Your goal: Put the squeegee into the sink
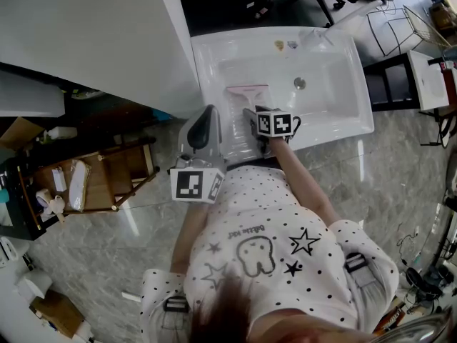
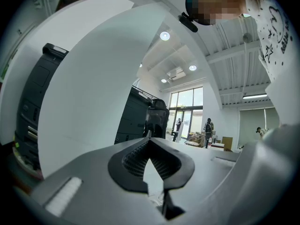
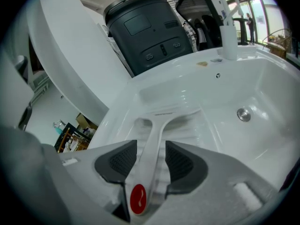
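- My right gripper (image 3: 151, 146) tilts down over the near edge of the sink (image 3: 262, 93). Its fingers are spread wide.
- The squeegee (image 3: 157, 125) lies between those fingers, handle towards me and blade away from me.
- The pad (image 3: 180, 161) on the drain side stands clear of the handle, with a gap showing. The other pad (image 3: 123, 159) is just beside the handle, and I see no pinch there.
- The red mark (image 3: 138, 198) on the handle's end sits low between my fingers, close to the camera.
- The squeegee rests inside the sink, flat on the ribbed shelf (image 3: 187, 130) at the basin's side. The drain (image 3: 243, 114) is in the deeper part, well apart from it.
- A white tap (image 3: 228, 36) stands on the sink's far rim.
- From above, the squeegee's blade (image 1: 248, 90) shows pale pink on the left part of the sink (image 1: 357, 84). My right gripper (image 1: 251, 116) is just below it, at the near rim.
- My left gripper (image 2: 150, 142) is held level, beside the sink and away from the squeegee. Its fingers meet at the tips with nothing between them.
- From above, that left gripper (image 1: 207, 116) sits left of the right one, next to the white panel (image 1: 93, 41).
- The left gripper view looks past that panel (image 2: 93, 78) into the room, and no part of the sink shows in it.
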The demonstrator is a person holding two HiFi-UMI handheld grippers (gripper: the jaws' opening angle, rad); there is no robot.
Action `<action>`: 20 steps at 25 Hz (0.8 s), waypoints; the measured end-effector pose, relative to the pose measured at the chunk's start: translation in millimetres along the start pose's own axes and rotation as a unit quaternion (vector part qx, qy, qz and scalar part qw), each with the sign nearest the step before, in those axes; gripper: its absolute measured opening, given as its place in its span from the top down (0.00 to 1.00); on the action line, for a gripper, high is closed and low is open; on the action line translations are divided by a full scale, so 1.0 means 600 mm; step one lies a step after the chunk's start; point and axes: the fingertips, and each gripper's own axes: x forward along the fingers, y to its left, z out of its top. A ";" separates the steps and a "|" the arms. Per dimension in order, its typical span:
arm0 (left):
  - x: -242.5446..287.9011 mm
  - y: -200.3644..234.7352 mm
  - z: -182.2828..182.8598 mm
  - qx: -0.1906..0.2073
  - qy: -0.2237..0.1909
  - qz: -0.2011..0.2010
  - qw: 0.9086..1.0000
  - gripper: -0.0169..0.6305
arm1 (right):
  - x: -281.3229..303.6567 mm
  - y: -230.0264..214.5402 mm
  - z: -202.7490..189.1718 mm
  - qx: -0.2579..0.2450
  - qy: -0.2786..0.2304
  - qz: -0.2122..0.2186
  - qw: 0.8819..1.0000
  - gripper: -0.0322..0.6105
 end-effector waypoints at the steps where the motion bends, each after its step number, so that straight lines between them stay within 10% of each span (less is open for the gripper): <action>1: 0.000 -0.001 0.000 0.000 0.000 0.000 1.000 0.98 | -0.001 0.001 0.001 -0.002 -0.003 0.001 1.000 0.67; 20: 0.004 -0.015 -0.004 0.000 0.003 -0.012 1.000 0.98 | -0.028 -0.008 0.034 -0.003 -0.056 -0.001 0.998 0.68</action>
